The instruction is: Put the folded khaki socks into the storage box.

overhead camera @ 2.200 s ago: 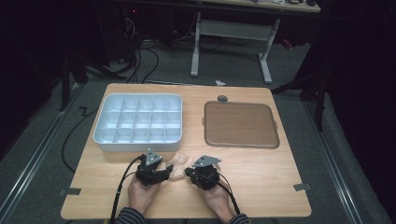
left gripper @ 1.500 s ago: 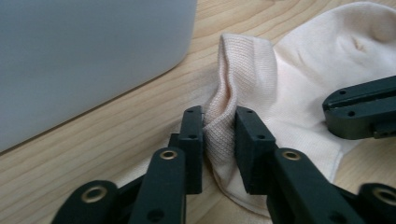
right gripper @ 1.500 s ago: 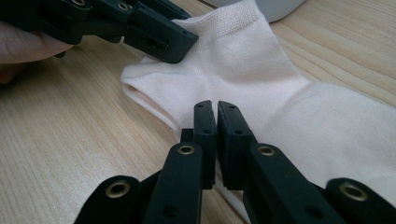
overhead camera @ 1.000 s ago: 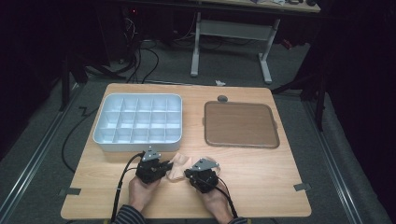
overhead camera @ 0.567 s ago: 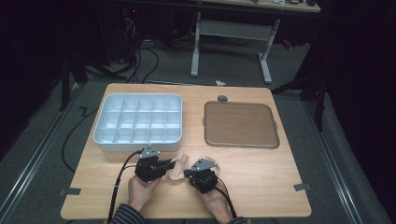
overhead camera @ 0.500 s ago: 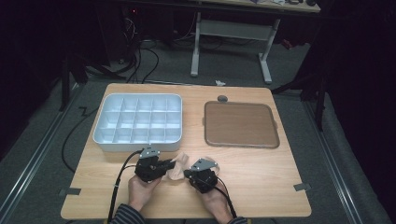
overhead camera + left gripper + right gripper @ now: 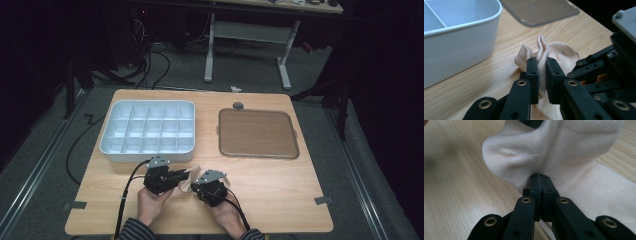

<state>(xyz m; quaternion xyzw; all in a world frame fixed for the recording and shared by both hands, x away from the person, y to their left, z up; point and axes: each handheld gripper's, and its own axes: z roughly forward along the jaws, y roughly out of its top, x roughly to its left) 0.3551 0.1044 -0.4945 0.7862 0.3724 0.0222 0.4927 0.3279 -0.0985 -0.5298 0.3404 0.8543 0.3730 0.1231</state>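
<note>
We work at a light wooden table (image 7: 280, 180) in a dark room, with grey floor around it. Nearest to us, at the table's front edge, our two hands hold the grippers close together. The left gripper (image 7: 541, 72) has its jaws clamped on a fold of a cream-coloured sock (image 7: 559, 53), the ribbed fabric squeezed between the two black pads and standing up in a ridge above them. The right gripper (image 7: 540, 180) has its jaws pressed tight together on another part of the same sock, pinching a thin bit of cloth, with the rest spreading onto the wood. From above, the sock (image 7: 189, 179) lies bunched between the two grippers, near the front middle of the table.

Just behind the left gripper sits a white compartment tray (image 7: 112, 150), its cells divided in a grid. To its right, well apart from the sock, lies a flat brown lid (image 7: 257, 132). Beyond the table, we see a desk frame (image 7: 210, 50) and cables (image 7: 150, 60) on the floor.
</note>
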